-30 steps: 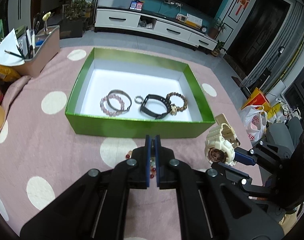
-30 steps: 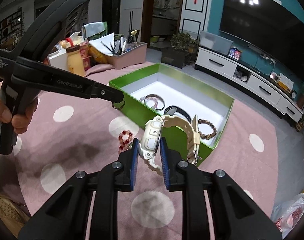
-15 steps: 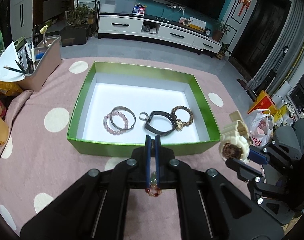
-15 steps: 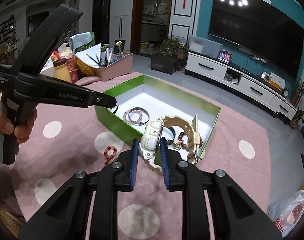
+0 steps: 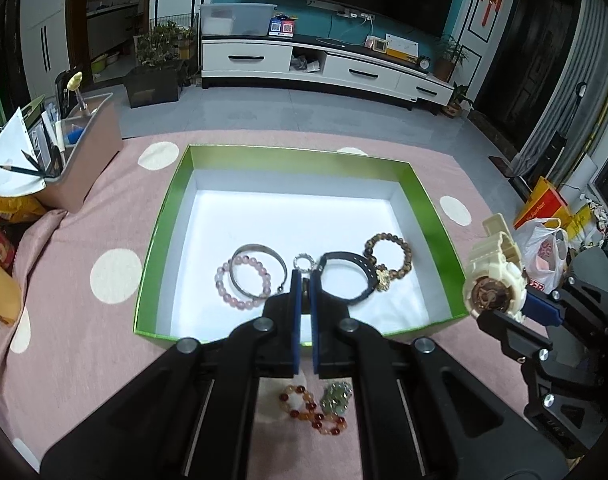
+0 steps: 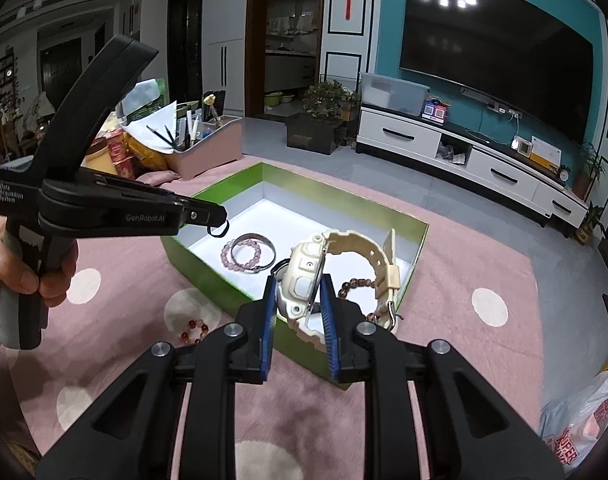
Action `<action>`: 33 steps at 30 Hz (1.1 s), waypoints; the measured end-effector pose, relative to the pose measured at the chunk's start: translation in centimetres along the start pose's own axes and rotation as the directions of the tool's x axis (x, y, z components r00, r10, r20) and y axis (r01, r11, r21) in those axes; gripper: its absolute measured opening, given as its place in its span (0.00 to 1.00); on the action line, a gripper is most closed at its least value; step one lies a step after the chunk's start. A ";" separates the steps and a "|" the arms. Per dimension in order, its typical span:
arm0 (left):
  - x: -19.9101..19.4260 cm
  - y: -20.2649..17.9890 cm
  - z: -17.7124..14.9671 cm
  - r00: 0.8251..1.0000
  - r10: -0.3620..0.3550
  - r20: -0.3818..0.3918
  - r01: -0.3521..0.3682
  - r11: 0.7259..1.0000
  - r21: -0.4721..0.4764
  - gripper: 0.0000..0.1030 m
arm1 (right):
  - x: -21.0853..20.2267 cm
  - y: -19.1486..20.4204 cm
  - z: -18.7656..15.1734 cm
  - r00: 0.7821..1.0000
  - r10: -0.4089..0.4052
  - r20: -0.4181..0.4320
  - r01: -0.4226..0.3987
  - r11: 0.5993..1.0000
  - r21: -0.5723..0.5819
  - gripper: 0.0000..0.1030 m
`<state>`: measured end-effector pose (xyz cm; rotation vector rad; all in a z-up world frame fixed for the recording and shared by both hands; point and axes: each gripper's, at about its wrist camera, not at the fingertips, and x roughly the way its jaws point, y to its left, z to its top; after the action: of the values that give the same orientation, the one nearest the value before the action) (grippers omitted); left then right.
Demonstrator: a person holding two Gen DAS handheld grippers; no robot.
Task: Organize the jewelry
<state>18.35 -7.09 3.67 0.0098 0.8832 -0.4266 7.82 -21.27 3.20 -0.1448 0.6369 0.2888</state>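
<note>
A green box (image 5: 156, 240) with a white floor holds a pink bead bracelet (image 5: 240, 280), a silver bangle (image 5: 260, 256), a small ring (image 5: 304, 261), a black band (image 5: 345, 276) and a brown bead bracelet (image 5: 387, 252). My left gripper (image 5: 304, 280) is shut on a thin dark loop (image 6: 218, 229) and hangs above the box's near side. A red bead bracelet (image 5: 311, 412) with a green charm lies on the pink cloth under it. My right gripper (image 6: 298, 292) is shut on a cream watch (image 6: 304, 276), held over the box's right corner.
The pink dotted cloth (image 5: 84, 320) covers the table. A pink organizer (image 5: 80, 148) with pens stands at the back left, with food jars beside it. Plastic bags (image 5: 543, 248) lie off the table on the right.
My left gripper has risen off the cloth and moved forward over the box. The red bead bracelet stays on the cloth. My right gripper has carried the watch closer to the box.
</note>
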 end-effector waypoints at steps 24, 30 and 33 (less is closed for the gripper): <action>4.1 0.9 2.1 0.995 0.096 0.018 -0.097 0.994 0.043 0.03 | 3.7 -1.0 1.0 1.000 0.004 -0.028 -0.003 1.000 0.019 0.21; 5.1 1.2 2.3 0.994 0.113 0.009 -0.113 0.992 0.048 0.03 | 4.7 -1.2 1.3 0.999 0.013 -0.038 -0.012 1.000 0.028 0.21; 5.6 1.3 2.4 0.993 0.120 0.004 -0.120 0.992 0.049 0.03 | 5.2 -1.3 1.4 0.999 0.014 -0.047 -0.013 0.999 0.034 0.21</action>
<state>23.76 -8.31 0.78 0.1077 0.8661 -0.3358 12.99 -21.07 1.28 -0.1153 0.6895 0.2881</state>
